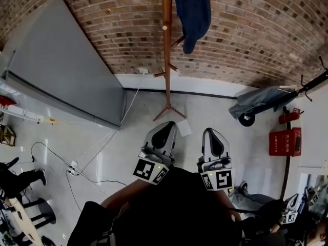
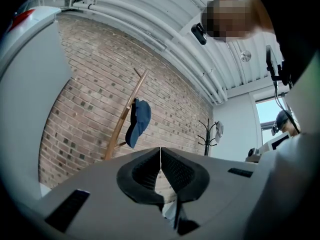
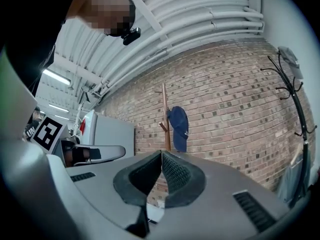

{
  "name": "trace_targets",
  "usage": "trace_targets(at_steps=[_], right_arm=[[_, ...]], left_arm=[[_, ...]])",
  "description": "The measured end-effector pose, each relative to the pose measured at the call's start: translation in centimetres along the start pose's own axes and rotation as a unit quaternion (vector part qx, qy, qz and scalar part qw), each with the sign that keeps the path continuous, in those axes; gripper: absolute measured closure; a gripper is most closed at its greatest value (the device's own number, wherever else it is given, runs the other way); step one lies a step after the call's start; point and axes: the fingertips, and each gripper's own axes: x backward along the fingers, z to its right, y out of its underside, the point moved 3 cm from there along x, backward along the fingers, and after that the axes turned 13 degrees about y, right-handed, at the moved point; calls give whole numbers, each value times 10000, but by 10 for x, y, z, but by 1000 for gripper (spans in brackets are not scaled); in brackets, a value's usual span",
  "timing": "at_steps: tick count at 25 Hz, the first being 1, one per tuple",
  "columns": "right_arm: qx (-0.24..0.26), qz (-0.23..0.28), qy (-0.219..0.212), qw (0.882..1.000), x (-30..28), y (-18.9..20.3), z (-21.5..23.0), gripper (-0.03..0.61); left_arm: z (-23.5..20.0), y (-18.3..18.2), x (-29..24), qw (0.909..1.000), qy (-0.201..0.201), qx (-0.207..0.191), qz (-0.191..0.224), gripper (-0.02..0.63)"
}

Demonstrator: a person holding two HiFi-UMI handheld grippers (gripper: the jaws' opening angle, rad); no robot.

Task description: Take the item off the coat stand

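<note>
Hanging from an upper peg of the wooden coat stand, the blue cap lies against the pole on its right side, with the brick wall just behind. The stand's feet rest on the pale floor at the foot of this wall.

The left gripper and the right gripper are held side by side in front of the stand, well apart from it and from the cap. Each gripper view shows the two jaws pressed together, with nothing between them.

The floor between the grippers and the stand's feet is bare. Left of the stand a large grey panel leans along the wall, and white cables run over the floor in front of it. Right of the stand there is a trolley under a grey cover, and further right a red box whose inside cannot be seen.

The top of the stand is cut off by the upper edge of the head view. In the right gripper view a black coat stand rises far to the right of the wooden one; what hangs on it is too small to make out.
</note>
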Motion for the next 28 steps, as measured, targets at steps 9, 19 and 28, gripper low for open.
trace_targets(at_steps=[9,19,28], right_arm=[[107,116,436,9989,-49,0,-2,560],[169,-95,317,9993,-77,4,-1,560],[153,125,-16,9998,-116,-12,14,560]], left_arm=[[-41,-6,-28,9993,367,61,-19,592],[-68,-9,-46,9994,322,107,-17,592],[-83,-17,-78,9999,168,-1,-16,592]])
